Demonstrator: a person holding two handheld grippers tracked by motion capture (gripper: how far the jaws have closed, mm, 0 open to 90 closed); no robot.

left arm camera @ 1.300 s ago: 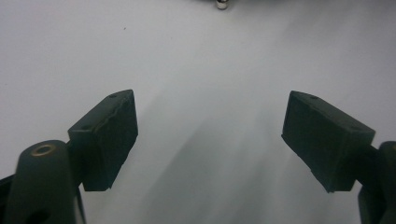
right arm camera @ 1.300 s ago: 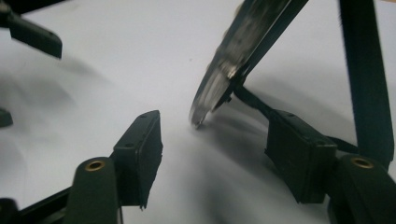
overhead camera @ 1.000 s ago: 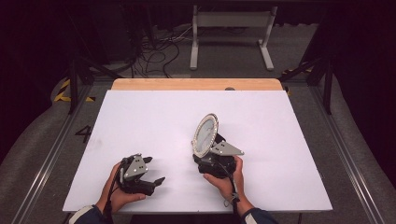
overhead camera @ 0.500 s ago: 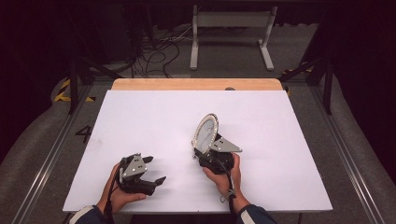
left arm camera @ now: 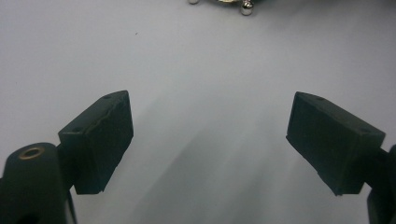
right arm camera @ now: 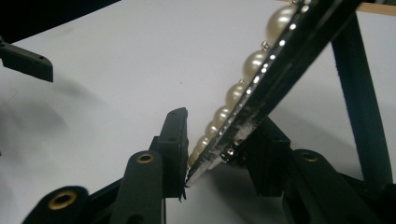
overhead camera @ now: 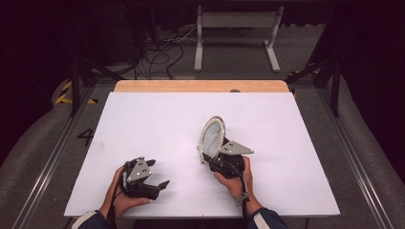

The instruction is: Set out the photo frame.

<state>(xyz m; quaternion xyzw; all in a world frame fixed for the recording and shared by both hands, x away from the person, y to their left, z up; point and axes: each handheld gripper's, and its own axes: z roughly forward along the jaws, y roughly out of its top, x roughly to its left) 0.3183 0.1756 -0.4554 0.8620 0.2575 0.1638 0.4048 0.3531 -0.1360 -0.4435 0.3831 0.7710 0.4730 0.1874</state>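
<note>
Standing tilted on the white tabletop (overhead camera: 157, 119), right of centre, an oval pearl-rimmed picture frame (overhead camera: 212, 135) has its lower edge between the jaws of the right gripper (overhead camera: 213, 156), which have just been closing; in the right gripper view the frame's beaded rim (right arm camera: 243, 84) lies against the left pad while the right pad sits at its dark back, so the grip looks closed on it. Near the front edge of the table, well apart from the frame, the left gripper (overhead camera: 160, 178) rests in the person's left hand (overhead camera: 119, 198) with its jaws spread wide and nothing between them.
</note>
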